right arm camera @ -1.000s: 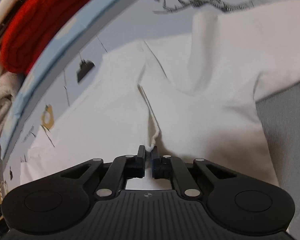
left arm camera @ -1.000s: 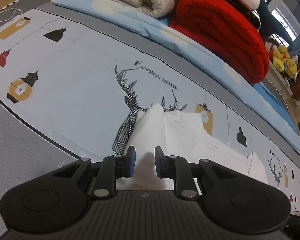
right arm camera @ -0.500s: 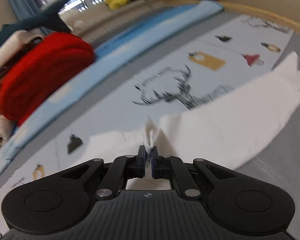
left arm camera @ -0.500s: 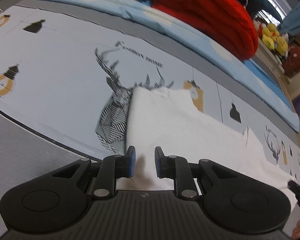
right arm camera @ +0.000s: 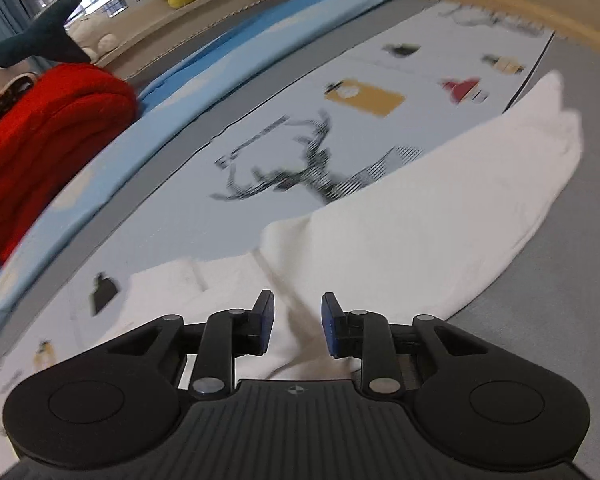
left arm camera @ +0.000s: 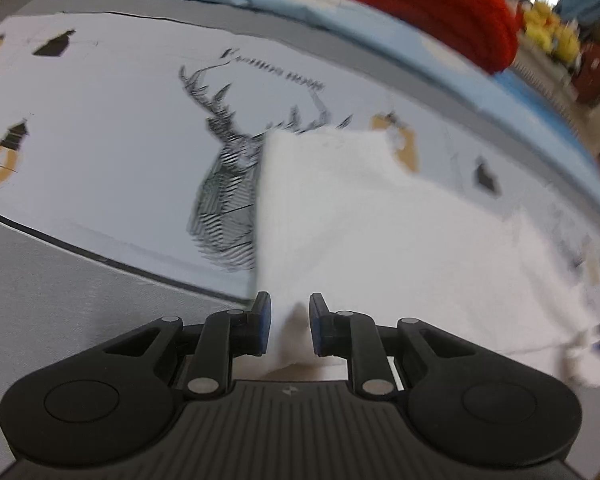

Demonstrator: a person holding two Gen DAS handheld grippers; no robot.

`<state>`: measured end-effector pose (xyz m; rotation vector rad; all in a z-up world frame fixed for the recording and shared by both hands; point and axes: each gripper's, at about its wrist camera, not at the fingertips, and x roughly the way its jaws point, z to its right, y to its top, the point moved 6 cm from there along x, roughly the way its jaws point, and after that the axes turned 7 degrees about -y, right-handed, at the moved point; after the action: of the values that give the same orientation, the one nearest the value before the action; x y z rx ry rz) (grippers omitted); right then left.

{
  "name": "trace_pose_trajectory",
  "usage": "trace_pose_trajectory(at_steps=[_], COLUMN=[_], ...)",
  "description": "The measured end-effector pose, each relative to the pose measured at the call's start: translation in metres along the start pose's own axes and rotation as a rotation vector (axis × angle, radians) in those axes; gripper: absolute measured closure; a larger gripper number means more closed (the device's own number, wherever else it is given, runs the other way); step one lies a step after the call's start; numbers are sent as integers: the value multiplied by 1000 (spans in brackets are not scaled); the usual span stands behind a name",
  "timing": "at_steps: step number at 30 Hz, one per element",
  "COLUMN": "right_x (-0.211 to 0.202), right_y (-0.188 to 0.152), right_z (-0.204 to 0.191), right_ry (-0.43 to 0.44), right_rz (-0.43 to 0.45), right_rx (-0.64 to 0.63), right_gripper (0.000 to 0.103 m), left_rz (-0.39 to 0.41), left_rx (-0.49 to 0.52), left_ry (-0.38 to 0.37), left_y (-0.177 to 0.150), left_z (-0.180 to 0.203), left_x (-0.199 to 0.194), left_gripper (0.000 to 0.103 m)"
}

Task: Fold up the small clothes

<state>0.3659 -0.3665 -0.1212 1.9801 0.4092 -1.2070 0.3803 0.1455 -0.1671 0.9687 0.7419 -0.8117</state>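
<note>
Printed bedsheet [left arm camera: 100, 128] carrying white garment [left arm camera: 380, 240], lengthwise along its near edge, one fold laid; left gripper [left arm camera: 286, 330] and right gripper [right arm camera: 297, 328], both parted, cloth between unpinched; next likely: regrip for cross-fold.

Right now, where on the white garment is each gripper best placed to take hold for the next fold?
Probably the near edge. On the white garment, a raised ridge sits between the open left gripper; come in level and close. The open right gripper straddles a crease at the garment's near edge; same approach.
</note>
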Motion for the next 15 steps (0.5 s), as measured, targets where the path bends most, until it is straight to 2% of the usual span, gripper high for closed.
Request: trace_pose_trajectory(at_steps=[4,6,8,12,15], right_x=[16,20,22,21,23], right_y=[-14,-20,-24,-26,-29], right_z=[0,1,-1,-6,-9], right_ry=[52,55,60,64,62], right_rz=[-133,-176,-196,-201,-207], right_rx=[64,81,83,66,58], right_gripper=[74,74,74,74,72], left_rz=[-48,-90,-125,-122,-71], left_rx=[-171,-237,-290,-350,-455], left_ry=[-157,-205,-198,-92,-99], left_y=[-7,-15,-23,-28,-26], left_z=[1,2,-3,-23,-39], left_x=[1,6,12,16,10], left_gripper=[82,82,70,70,70])
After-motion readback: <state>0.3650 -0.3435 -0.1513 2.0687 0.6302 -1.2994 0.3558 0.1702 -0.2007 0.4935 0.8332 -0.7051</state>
